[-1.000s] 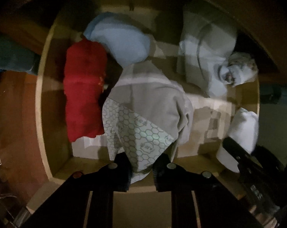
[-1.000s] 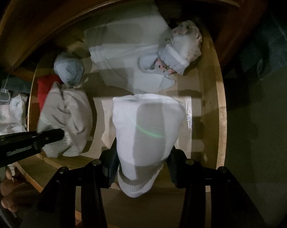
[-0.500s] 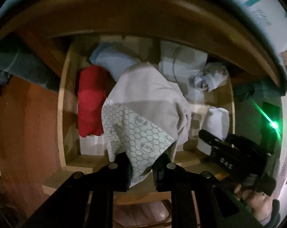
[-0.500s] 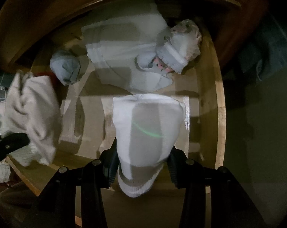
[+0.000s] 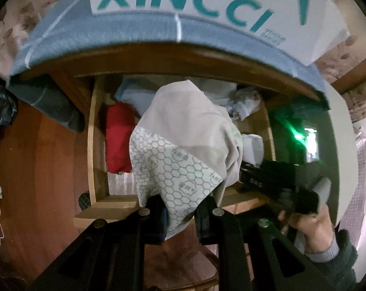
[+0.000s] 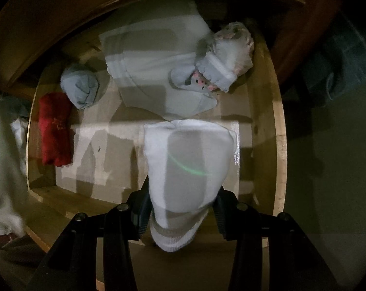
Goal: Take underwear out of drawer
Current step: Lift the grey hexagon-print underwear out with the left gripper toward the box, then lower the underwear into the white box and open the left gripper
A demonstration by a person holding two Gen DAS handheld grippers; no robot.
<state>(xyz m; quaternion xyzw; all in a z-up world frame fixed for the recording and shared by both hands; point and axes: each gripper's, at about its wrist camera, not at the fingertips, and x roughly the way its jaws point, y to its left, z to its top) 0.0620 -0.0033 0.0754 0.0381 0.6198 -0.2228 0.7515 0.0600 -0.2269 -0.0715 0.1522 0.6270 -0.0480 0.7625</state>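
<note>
My left gripper (image 5: 180, 214) is shut on grey underwear (image 5: 185, 135) with a honeycomb-print band, held up above and in front of the open wooden drawer (image 5: 92, 145). My right gripper (image 6: 180, 212) is shut on a white rolled garment (image 6: 186, 160) low over the drawer's front right part; the right gripper also shows in the left wrist view (image 5: 275, 186). In the drawer (image 6: 278, 145) lie a red roll (image 6: 54, 128), a light blue roll (image 6: 80, 86), a pale folded garment (image 6: 156, 65) and a patterned bundle (image 6: 227, 60).
A bed edge with a blue sheet (image 5: 158, 36) and a white XINCCI box (image 5: 207, 0) overhangs the drawer. Reddish wood floor (image 5: 37, 169) lies to the left. The grey underwear shows at the left edge of the right wrist view (image 6: 1, 157).
My left gripper has lifted the grey underwear up and back out of the drawer. My right gripper has stayed shut on the white garment, almost unmoved.
</note>
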